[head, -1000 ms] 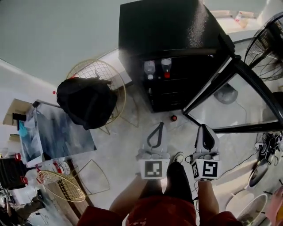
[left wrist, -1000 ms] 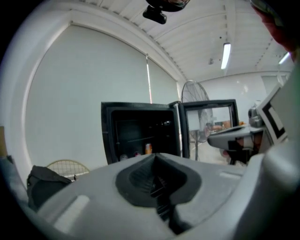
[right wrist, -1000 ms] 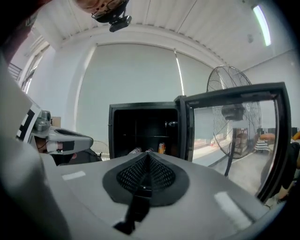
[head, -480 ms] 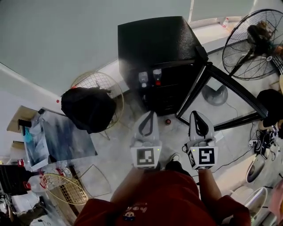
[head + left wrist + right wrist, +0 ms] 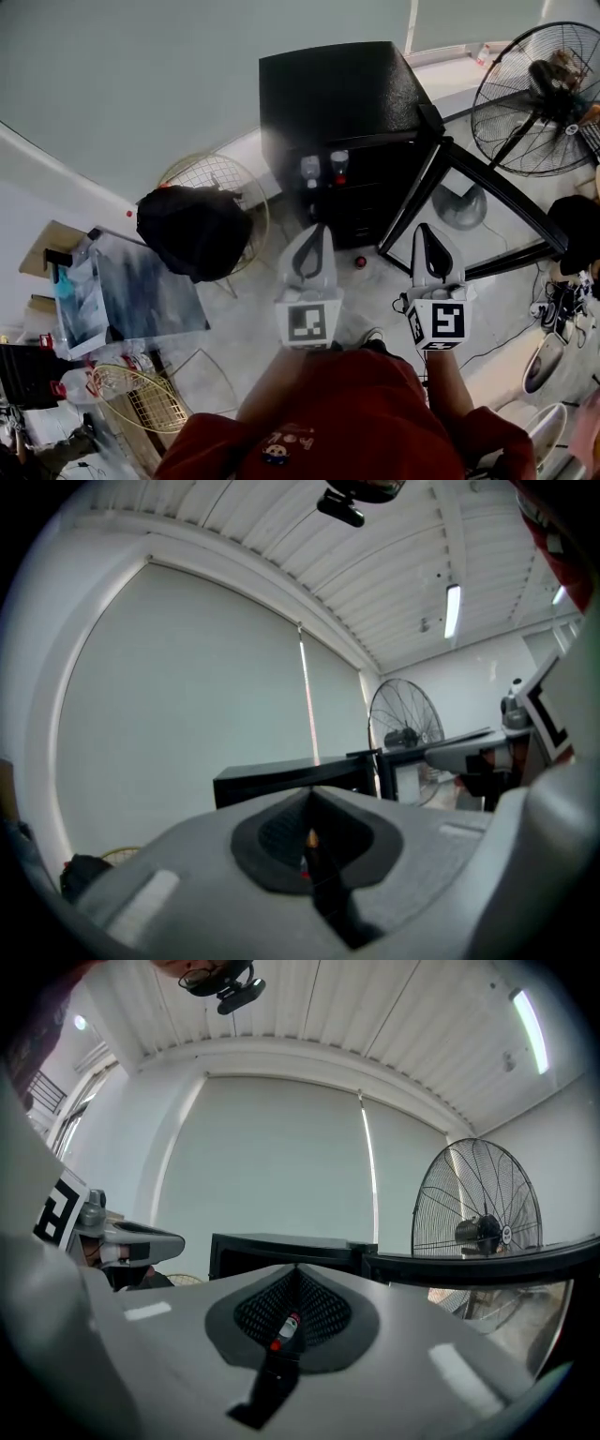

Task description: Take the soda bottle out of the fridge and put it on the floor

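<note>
The black fridge (image 5: 342, 89) stands on the floor with its glass door (image 5: 487, 211) swung open to the right. On its upper shelf stand two small bottles, one pale-capped (image 5: 310, 171) and one with a red cap (image 5: 339, 166). My left gripper (image 5: 316, 232) and right gripper (image 5: 424, 230) are side by side in front of the fridge, apart from it, both shut and empty. In the left gripper view the jaws (image 5: 308, 799) are closed, with the fridge (image 5: 281, 782) beyond. In the right gripper view the closed jaws (image 5: 296, 1274) point at the fridge (image 5: 281, 1244).
A small red object (image 5: 360, 262) lies on the floor before the fridge. A black bag (image 5: 192, 230) sits on a wire chair to the left. A large standing fan (image 5: 539, 94) is at the right. A wire basket (image 5: 131, 394) and cables (image 5: 562, 300) lie on the floor.
Both grippers have moved forward toward the fridge and stayed shut. The head view has shifted, and the fan shows fully at the right.
</note>
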`<state>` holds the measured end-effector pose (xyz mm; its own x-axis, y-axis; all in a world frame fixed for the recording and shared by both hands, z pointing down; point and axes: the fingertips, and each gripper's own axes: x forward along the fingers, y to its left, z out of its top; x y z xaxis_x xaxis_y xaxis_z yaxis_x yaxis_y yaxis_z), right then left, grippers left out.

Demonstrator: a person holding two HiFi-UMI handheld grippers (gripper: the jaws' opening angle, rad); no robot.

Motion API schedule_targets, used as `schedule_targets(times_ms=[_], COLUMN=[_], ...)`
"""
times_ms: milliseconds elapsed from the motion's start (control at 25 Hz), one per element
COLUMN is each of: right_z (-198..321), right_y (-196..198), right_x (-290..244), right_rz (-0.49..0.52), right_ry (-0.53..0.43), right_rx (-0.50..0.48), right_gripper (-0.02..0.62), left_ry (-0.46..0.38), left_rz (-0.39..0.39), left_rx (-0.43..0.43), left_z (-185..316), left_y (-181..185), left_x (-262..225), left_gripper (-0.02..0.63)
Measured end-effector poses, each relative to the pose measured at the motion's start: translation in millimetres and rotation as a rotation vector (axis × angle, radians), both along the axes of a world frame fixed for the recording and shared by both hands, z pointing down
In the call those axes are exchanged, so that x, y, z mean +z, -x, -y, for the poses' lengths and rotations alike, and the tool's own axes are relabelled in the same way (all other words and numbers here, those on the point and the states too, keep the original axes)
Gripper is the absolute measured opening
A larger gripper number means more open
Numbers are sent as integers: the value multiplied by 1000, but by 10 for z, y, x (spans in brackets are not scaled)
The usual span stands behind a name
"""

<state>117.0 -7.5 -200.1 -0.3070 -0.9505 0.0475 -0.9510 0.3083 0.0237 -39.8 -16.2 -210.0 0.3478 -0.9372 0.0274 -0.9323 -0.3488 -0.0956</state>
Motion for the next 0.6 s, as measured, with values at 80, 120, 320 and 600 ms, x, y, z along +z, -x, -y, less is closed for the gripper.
schedule_targets(times_ms=[80,120,320,600], right_z=[39,58,114,184], right_y=[12,19,55,108], right_x=[-12,-16,-61,-102], right_rz=[-3,-6,-3,-18], right_ry=[-4,-7,-19,-33], right_rx=[-3,-6,-11,-26], right_gripper=[0,0,0,0], left_ry=[-10,-14,-29,-46], left_rz=[-2,-2,12,43], left_rx=[-4,-5,-6,2], left_z=[20,29,63,101], left_y=[21,29,49,31], left_x=[-33,-45,-100,-130], left_gripper=[0,0,0,0])
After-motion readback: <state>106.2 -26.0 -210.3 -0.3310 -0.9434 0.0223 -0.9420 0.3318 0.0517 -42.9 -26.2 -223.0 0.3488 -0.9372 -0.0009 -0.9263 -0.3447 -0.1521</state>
